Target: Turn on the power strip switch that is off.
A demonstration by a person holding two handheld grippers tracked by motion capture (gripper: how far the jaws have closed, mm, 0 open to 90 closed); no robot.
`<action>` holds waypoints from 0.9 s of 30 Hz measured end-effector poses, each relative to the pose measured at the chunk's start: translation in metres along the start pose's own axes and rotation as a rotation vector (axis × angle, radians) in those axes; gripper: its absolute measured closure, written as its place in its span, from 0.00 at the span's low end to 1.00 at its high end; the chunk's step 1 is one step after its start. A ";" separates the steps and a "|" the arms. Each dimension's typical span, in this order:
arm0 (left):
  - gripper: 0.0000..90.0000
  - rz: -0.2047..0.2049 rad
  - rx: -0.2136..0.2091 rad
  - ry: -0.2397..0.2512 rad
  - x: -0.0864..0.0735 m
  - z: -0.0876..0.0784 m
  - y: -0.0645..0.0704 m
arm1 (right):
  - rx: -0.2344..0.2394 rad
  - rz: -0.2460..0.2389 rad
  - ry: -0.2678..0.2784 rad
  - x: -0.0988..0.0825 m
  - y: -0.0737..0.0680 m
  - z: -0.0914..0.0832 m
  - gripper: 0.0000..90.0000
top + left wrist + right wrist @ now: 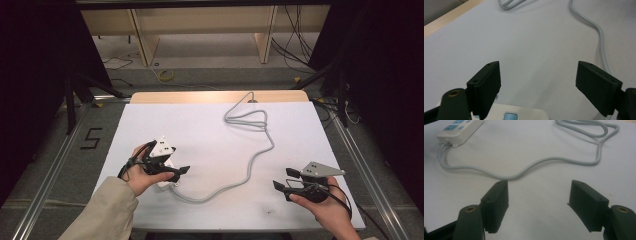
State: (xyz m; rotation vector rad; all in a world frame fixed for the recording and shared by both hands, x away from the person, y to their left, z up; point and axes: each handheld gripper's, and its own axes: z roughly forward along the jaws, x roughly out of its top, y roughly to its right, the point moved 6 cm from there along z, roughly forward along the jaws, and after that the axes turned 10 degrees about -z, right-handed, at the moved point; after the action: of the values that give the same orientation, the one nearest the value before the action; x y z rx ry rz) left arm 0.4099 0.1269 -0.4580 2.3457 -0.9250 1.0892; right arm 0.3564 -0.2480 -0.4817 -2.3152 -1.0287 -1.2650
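A white power strip [459,131] with blue switches lies at the table's left, and its near end [519,113] peeks in low between my left jaws. Its grey cable [250,160] runs rightward and coils toward the back [586,130]. My left gripper [172,167] hovers over the strip [167,181], open, with nothing between the jaws [537,87]. On the right side my right gripper [286,179] is also open and empty [539,205], pointing left toward the cable [524,171].
A white sheet [200,130] covers the table, with a wooden edge [220,96] at the back. Metal rails [55,165] flank both sides. Shelving and loose wires [295,45] stand on the floor beyond the table.
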 end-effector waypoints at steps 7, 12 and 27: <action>0.21 -0.004 -0.002 0.012 -0.010 -0.008 -0.001 | 0.000 0.000 0.002 0.000 0.000 0.000 0.36; 0.21 -0.004 0.014 0.042 -0.014 -0.013 -0.005 | 0.002 0.001 0.004 0.000 -0.001 0.000 0.36; 0.18 -0.026 0.042 0.033 -0.034 -0.025 -0.015 | 0.005 -0.002 0.006 0.000 -0.001 0.000 0.35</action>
State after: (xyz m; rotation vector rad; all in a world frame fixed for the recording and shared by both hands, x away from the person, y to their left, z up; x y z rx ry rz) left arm 0.3912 0.1652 -0.4699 2.3592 -0.8648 1.1443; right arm 0.3559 -0.2474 -0.4814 -2.3051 -1.0319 -1.2683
